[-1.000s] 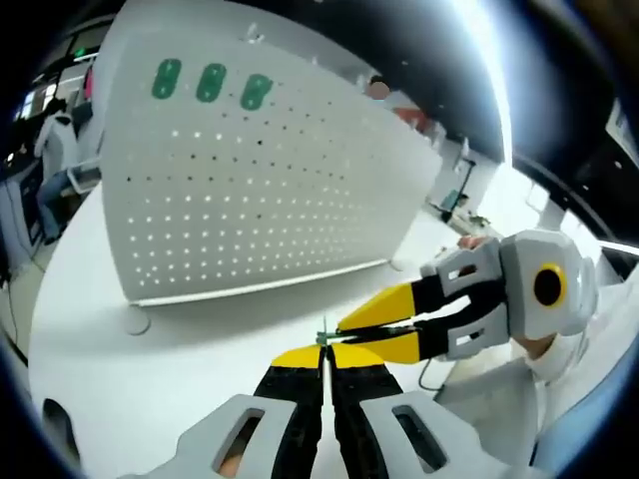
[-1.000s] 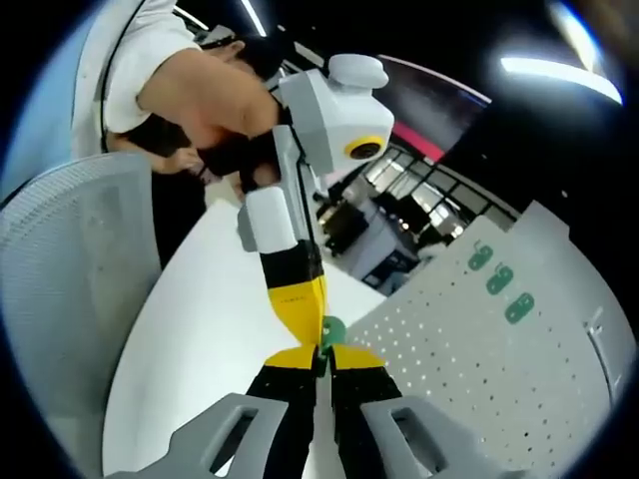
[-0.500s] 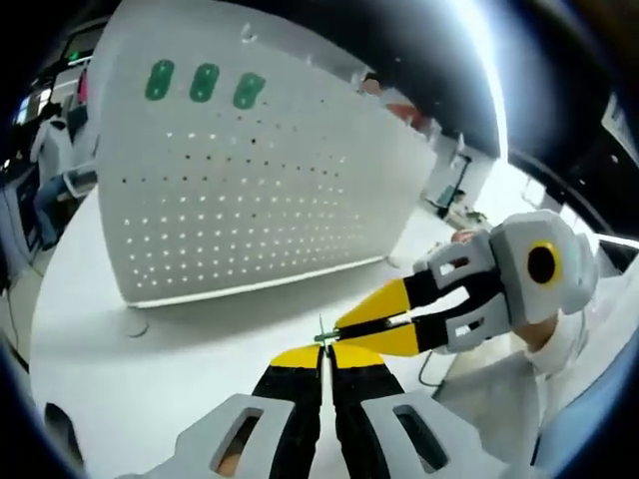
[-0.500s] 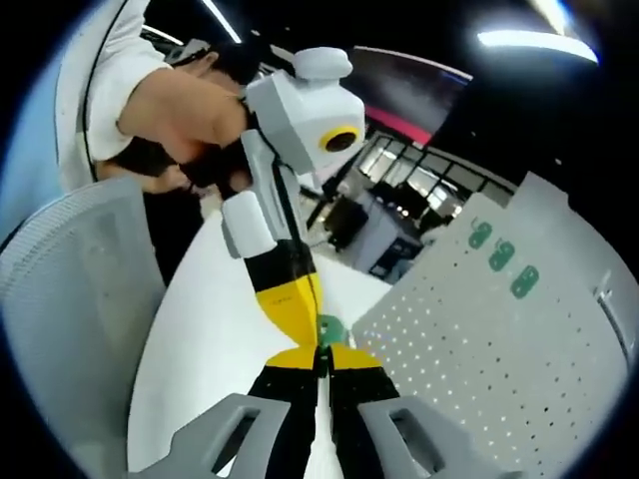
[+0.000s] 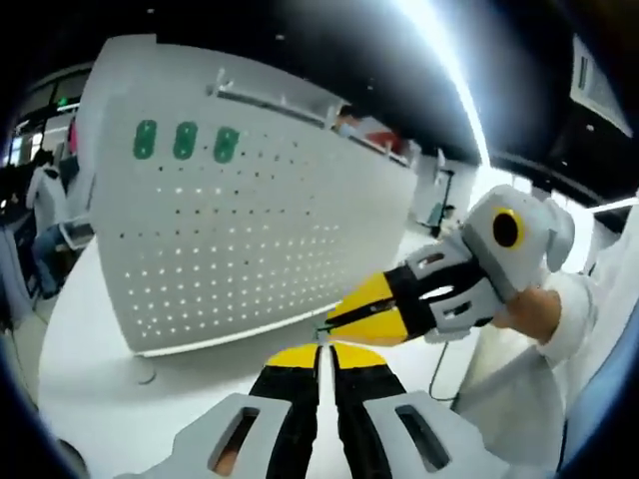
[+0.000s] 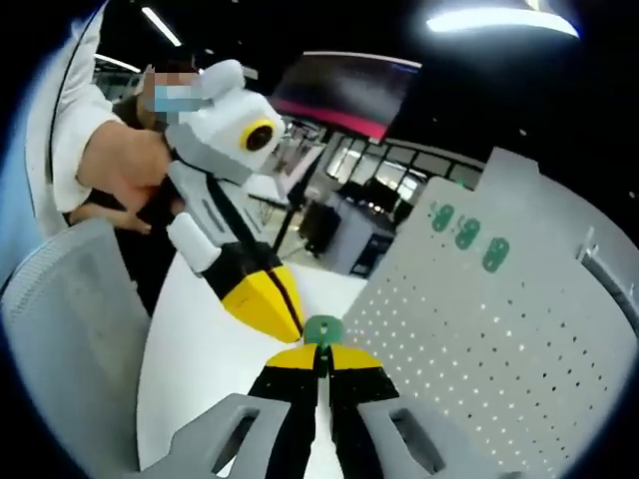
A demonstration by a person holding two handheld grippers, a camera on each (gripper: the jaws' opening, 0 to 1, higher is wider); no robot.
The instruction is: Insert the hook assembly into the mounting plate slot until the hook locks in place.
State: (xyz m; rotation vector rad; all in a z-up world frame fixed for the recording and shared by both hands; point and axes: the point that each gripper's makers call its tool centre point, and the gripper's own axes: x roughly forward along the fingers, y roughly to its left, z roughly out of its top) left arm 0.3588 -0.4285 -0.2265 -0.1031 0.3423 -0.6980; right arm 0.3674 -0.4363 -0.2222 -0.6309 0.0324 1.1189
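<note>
Worktop [image 5: 90, 349]: white, round-edged, carrying the pegboard; also seen in the right gripper view [image 6: 200, 329]
Pegboard [image 5: 250, 230]: large white perforated plate standing upright on the worktop, with a rail along its top edge; in the right gripper view [image 6: 499, 339] it fills the right side
Green hooks [image 5: 185, 141]: three green oval pieces side by side in a row near the pegboard's upper corner, seated on the plate; in the right gripper view [image 6: 466, 235] they run in a slanted line
Chair [image 6: 70, 349]: grey mesh back at the left of the right gripper view, beside the worktop
Person: white sleeve [image 5: 589, 329] and a hand gripping the right tool's body; in the right gripper view an arm [image 6: 110, 165] holds the left tool
Left hand-held gripper [image 5: 321, 351]: yellow-tipped jaws pressed together, tips just under the right tool's tips; in the right gripper view [image 6: 290, 324] it comes down from the upper left, jaws together, its tip touching the hook
Right hand-held gripper [image 6: 321, 351]: jaws closed, pinching the hook's stem at the tips; in the left gripper view [image 5: 334, 321] it enters from the right, tips meeting the left tool's
Hook [image 6: 321, 329]: small green piece with a rounded head, held upright above the right tool's tips, in the air in front of the pegboard and apart from it; in the left gripper view only a thin green sliver [image 5: 321, 329] shows between the tips
</note>
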